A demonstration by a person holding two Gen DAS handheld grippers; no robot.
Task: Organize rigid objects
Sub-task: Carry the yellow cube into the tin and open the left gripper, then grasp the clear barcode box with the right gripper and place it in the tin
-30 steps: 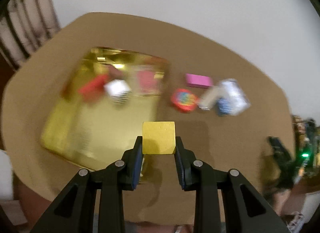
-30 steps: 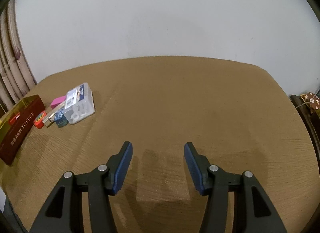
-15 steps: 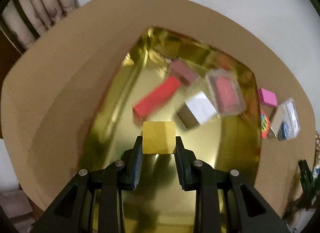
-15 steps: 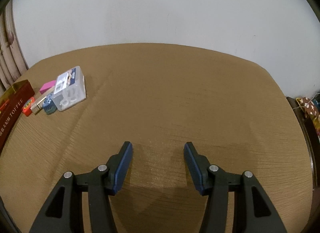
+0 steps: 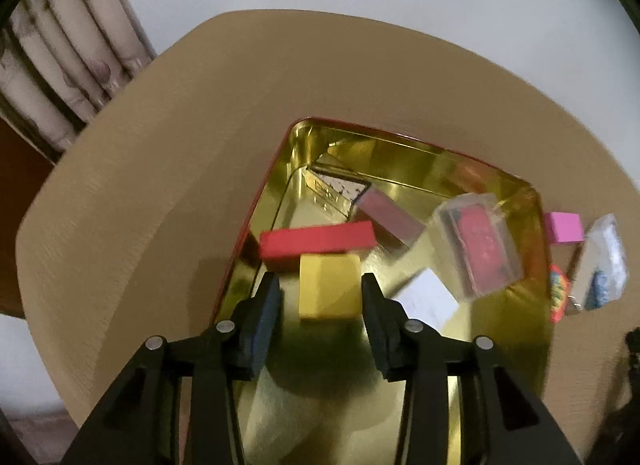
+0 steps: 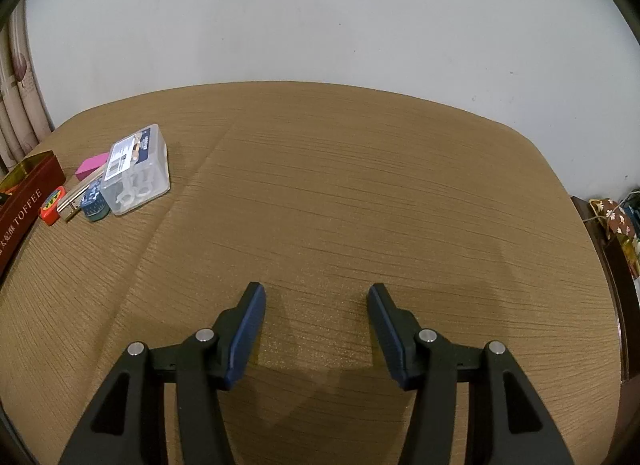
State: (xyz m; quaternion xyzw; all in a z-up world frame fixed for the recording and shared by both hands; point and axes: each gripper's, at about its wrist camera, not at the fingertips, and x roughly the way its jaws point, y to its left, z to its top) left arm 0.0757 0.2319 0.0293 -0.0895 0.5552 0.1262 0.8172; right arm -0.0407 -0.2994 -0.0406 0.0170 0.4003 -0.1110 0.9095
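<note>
In the left wrist view my left gripper (image 5: 320, 297) is open over the gold tin (image 5: 420, 149). A yellow block (image 5: 329, 286) sits between the fingers with a gap on its left side, blurred. In the tin lie a red bar (image 5: 316, 239), a mauve box (image 5: 390, 219), a clear case with a red insert (image 5: 482, 245) and a white box (image 5: 426, 299). My right gripper (image 6: 316, 321) is open and empty above bare tabletop, far from the tin (image 6: 24, 193).
Right of the tin lie a pink block (image 5: 564, 227), a clear plastic box (image 5: 604, 261) and a red round tin (image 5: 559, 297). The right wrist view shows them at far left: the pink block (image 6: 91, 165), the clear box (image 6: 134, 169), a blue pot (image 6: 95, 207). Curtains hang left.
The left gripper's jaws have opened and let go of the yellow block over the tin's near left part. The right gripper stays open and has hardly moved.
</note>
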